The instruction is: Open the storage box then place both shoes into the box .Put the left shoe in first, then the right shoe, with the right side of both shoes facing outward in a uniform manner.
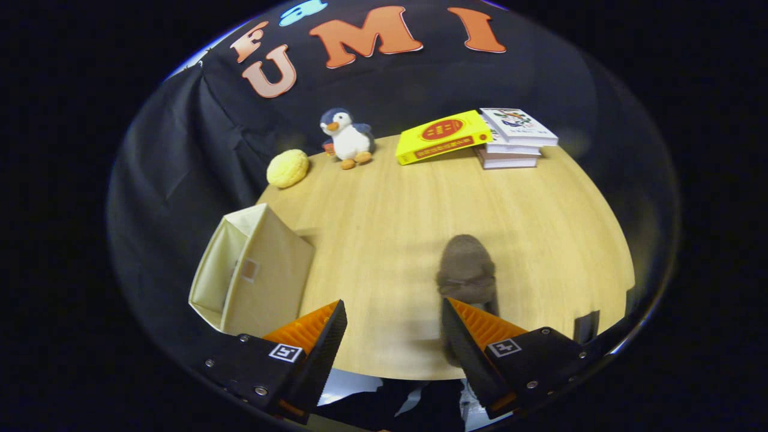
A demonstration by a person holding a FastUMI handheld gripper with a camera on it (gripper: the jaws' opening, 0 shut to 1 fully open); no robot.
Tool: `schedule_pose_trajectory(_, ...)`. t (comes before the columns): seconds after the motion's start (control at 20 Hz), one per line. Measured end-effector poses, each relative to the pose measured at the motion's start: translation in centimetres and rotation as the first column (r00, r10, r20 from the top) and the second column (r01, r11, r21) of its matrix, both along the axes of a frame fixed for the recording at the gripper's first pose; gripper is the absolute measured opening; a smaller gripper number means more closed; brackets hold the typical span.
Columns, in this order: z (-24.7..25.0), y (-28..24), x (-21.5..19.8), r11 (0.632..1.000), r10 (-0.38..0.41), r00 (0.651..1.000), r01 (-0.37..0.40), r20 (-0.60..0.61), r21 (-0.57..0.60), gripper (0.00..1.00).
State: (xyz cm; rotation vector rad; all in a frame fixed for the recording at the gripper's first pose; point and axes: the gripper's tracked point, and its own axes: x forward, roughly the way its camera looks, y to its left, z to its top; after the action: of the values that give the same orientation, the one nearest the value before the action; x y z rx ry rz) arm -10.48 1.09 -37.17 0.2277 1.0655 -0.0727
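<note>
Seemingly, a shoe pickup is in hand: the gripper (393, 336) is spread empty, its right finger over the brown shoe (467, 273) at lower centre; next, centring is needed, with the storage box (252, 276) at lower left.

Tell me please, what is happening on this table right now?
A person holds the hand-held gripper over a wooden table, fingers open and gripping nothing. A brown shoe lies just ahead of one finger, partly behind it. The cream storage box stands on the other side, beside the other finger. No shoe is seen going into the box yet. Farther back sit a plush penguin, a yellow round toy and some books.
</note>
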Motion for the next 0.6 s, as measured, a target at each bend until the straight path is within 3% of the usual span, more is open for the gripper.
schedule_pose_trajectory(0.15, -2.6, -4.3, -2.4, 0.993, 0.015, 0.998, -0.021, -0.055, -0.113, 0.96)
schedule_pose_trajectory(0.35, -5.7, -6.6, -2.7, 0.987, 0.033, 0.996, -0.046, -0.085, -0.151, 0.87)
schedule_pose_trajectory(0.45, -7.5, -7.6, -2.3, 0.98, 0.051, 0.994, -0.068, -0.097, -0.185, 0.81)
schedule_pose_trajectory(0.6, -9.8, -8.8, -1.3, 0.973, 0.049, 0.992, -0.073, -0.113, -0.22, 0.64)
